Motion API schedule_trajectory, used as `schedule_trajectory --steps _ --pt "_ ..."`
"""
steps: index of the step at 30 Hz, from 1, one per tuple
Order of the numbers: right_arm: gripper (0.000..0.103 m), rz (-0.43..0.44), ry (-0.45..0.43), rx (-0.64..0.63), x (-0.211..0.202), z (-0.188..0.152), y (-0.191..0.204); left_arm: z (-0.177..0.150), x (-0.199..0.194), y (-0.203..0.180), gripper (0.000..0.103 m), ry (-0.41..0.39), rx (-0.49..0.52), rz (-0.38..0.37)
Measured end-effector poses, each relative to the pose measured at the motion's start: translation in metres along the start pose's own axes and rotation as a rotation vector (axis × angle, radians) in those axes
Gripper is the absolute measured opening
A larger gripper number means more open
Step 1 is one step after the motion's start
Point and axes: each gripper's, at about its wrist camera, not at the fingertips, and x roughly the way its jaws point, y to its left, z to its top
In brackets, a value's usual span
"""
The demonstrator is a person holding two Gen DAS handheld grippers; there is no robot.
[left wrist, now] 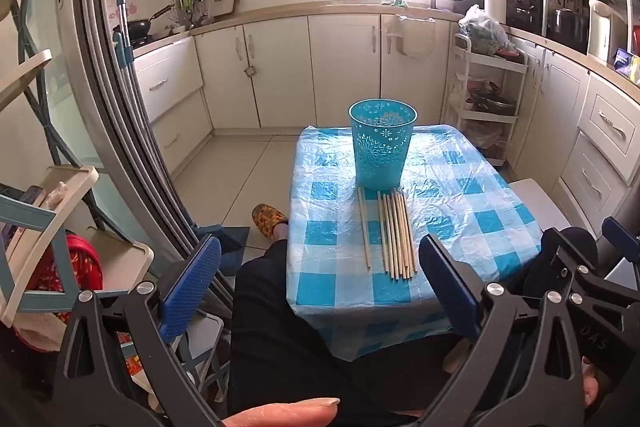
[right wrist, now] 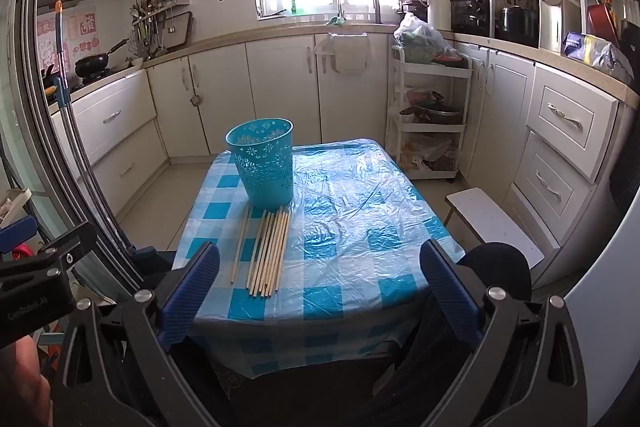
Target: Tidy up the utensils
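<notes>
A teal perforated plastic cup (left wrist: 382,147) (right wrist: 263,163) stands upright on a small table under a blue-and-white checked cloth (left wrist: 472,211) (right wrist: 360,211). Several wooden chopsticks (left wrist: 394,233) (right wrist: 269,253) lie side by side in front of the cup, one a little apart on the left. My left gripper (left wrist: 320,267) hangs open before the table's near edge, nothing between its blue pads. My right gripper (right wrist: 320,271) is open too, short of the table and to the right of the chopsticks. Part of the right gripper (left wrist: 592,291) shows at the right of the left wrist view.
A person's dark-clothed legs (left wrist: 304,339) and a slippered foot (left wrist: 269,221) are at the table's near left. A sliding door frame (left wrist: 132,147) rises on the left, a white shelf cart (right wrist: 430,119) and a low white stool (right wrist: 494,219) stand right. Kitchen cabinets (right wrist: 280,87) run behind.
</notes>
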Motion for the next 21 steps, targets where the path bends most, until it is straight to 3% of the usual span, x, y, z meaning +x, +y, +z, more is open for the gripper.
schedule_trajectory --steps 21 --pt "0.096 -0.001 -0.003 -0.004 -0.0039 -0.0003 0.0025 -0.0016 0.0000 0.0058 0.095 -0.004 -0.013 0.000"
